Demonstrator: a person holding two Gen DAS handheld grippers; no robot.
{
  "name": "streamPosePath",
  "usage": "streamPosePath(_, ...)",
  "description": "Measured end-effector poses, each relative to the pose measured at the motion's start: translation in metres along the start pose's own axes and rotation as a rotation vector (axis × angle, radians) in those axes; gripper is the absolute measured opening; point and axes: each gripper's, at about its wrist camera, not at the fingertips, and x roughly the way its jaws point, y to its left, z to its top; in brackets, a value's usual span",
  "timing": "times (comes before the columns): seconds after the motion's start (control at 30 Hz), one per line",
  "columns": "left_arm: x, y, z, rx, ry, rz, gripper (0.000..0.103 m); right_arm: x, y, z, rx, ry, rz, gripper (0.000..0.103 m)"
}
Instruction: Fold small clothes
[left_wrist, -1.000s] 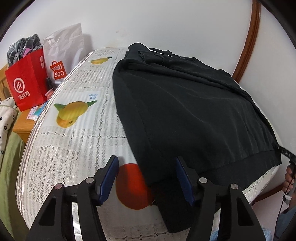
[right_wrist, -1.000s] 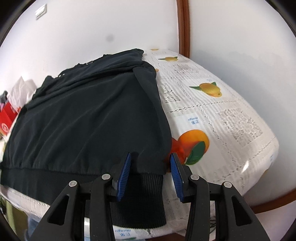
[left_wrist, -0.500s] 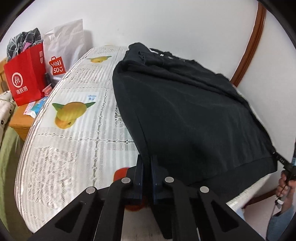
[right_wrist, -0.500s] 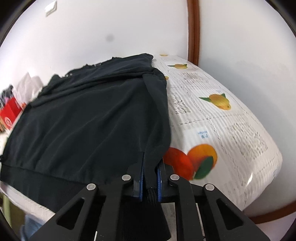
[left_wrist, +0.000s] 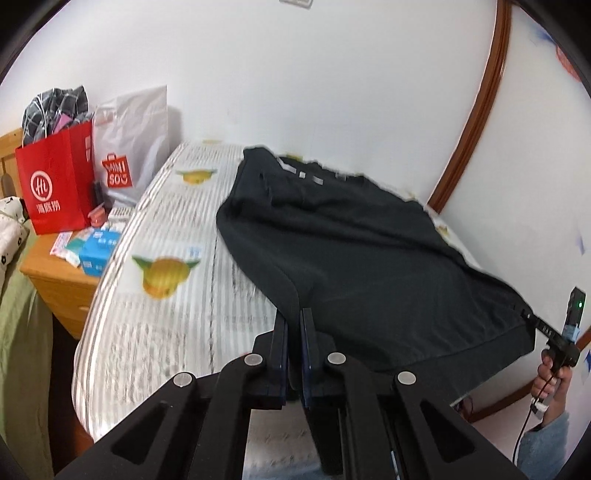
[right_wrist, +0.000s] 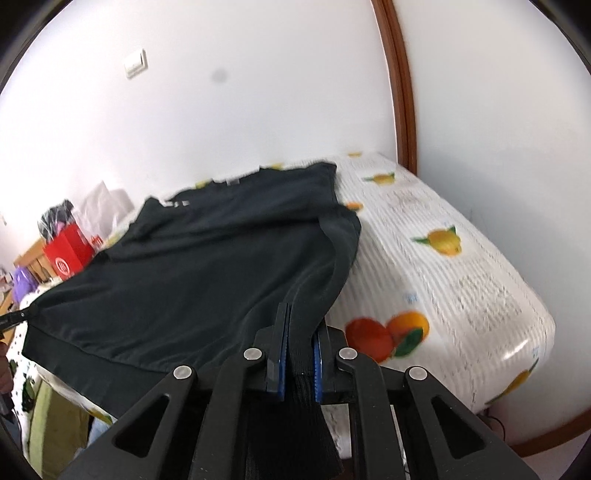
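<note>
A black sweatshirt (left_wrist: 369, 251) lies spread on a table with a fruit-print cloth (left_wrist: 166, 236). My left gripper (left_wrist: 293, 317) is shut on its near left hem corner and holds it above the table. My right gripper (right_wrist: 298, 328) is shut on the near right hem corner, with the ribbed hem hanging down between its blue pads. The sweatshirt (right_wrist: 207, 266) stretches between both grippers, its near edge lifted. The right gripper and the hand holding it also show in the left wrist view (left_wrist: 554, 332).
A red paper bag (left_wrist: 55, 184) and a white MINISO bag (left_wrist: 129, 147) stand on a wooden side table (left_wrist: 55, 280) to the left with small boxes. White walls with a brown trim (right_wrist: 399, 92) lie close behind the table (right_wrist: 461, 280).
Both grippers closed on the hem corners about half a second ago. Since then they have lifted the near edge of the sweatshirt up off the table.
</note>
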Motion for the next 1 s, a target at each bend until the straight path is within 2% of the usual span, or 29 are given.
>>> streamPosePath(0.33, 0.017, 0.0, 0.065, -0.024, -0.093, 0.021, 0.006, 0.008, 0.016, 0.065, -0.013, -0.079, 0.048, 0.01)
streamPosePath(0.53, 0.048, 0.007, 0.102, -0.042, -0.111, 0.065, 0.006, 0.044, 0.026, 0.11, -0.028, -0.081, 0.045, 0.01)
streamPosePath(0.7, 0.084, 0.004, 0.133, -0.012, -0.119, 0.12, 0.006, 0.078, 0.032, 0.142, -0.024, -0.084, 0.033, 0.01)
streamPosePath(0.87, 0.114, -0.001, 0.154, 0.029, -0.13, 0.163, 0.006, 0.112, 0.033, 0.169, -0.017, -0.087, 0.014, 0.01)
streamPosePath(1.0, 0.137, 0.002, 0.166, 0.023, -0.116, 0.173, 0.006, 0.142, 0.029, 0.184, -0.008, -0.077, 0.002, 0.01)
